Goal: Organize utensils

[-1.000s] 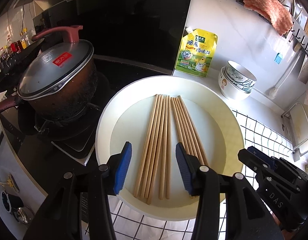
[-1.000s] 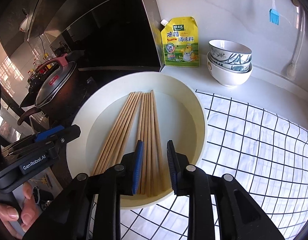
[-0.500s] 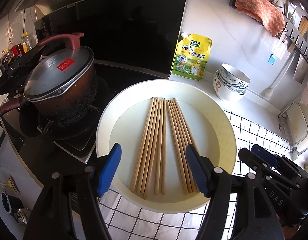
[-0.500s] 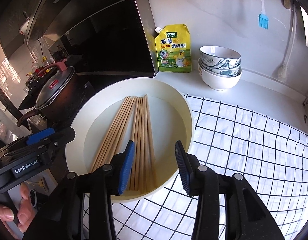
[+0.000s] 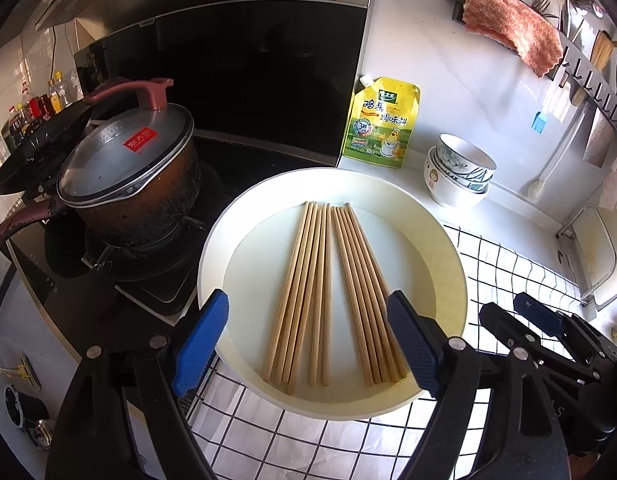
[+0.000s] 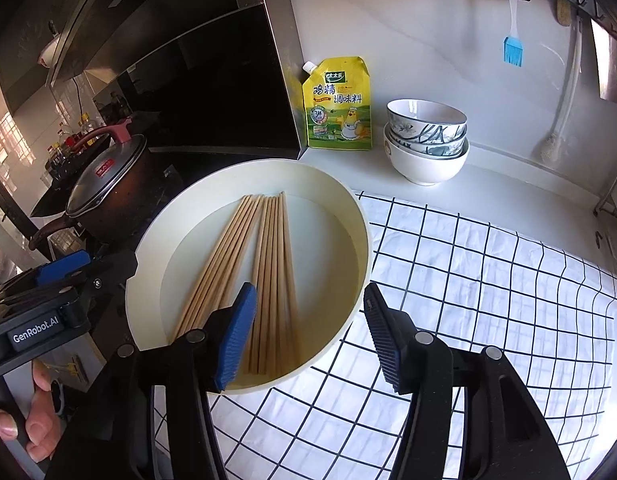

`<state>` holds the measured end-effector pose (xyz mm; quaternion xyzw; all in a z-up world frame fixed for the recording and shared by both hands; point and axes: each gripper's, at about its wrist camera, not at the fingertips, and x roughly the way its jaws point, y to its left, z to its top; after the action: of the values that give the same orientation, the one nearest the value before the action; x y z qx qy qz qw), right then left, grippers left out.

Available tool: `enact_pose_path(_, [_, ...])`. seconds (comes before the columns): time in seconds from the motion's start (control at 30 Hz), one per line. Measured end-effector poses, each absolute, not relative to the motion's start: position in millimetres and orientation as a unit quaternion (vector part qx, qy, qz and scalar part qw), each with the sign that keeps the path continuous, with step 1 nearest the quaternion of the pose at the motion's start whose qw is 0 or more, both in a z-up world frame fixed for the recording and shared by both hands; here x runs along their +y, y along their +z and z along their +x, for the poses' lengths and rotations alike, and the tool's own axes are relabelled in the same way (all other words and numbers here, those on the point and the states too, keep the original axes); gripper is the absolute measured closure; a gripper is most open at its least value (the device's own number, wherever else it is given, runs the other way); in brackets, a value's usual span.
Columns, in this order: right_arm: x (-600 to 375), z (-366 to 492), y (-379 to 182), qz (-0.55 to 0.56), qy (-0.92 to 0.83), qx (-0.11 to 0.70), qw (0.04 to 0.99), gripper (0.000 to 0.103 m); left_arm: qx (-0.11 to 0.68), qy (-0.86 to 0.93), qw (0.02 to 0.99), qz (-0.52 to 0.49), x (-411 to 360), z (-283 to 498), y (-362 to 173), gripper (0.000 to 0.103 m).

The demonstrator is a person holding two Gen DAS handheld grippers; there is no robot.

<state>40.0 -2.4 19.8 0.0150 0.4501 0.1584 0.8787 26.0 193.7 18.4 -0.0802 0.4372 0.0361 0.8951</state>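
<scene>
Hovering wide: left gripper (image 5: 308,346), right gripper (image 6: 310,336) | chopsticks (image 5: 328,292) in tray (image 5: 448,240) | "GenRobot.AI" on left gripper

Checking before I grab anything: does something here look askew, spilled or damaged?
Nothing spilled. The chopsticks lie in the white basin, fanned into two loose bunches rather than one. The pot on the stove looks scorched.
</scene>
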Motion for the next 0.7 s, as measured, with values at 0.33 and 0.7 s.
enact_pose_path(0.33, [-4.9, 37.6, 21.9, 0.013, 0.157, 0.448, 0.880, 0.049, 0.434, 0.037, 0.897, -0.077, 192.5, 22.5, 22.7, 0.013])
enact_pose_path(0.7, [0.5, 36.0, 22.6, 0.010, 0.161, 0.448, 0.879, 0.049, 0.442, 0.046, 0.893, -0.070, 195.6, 22.4, 23.5, 0.010])
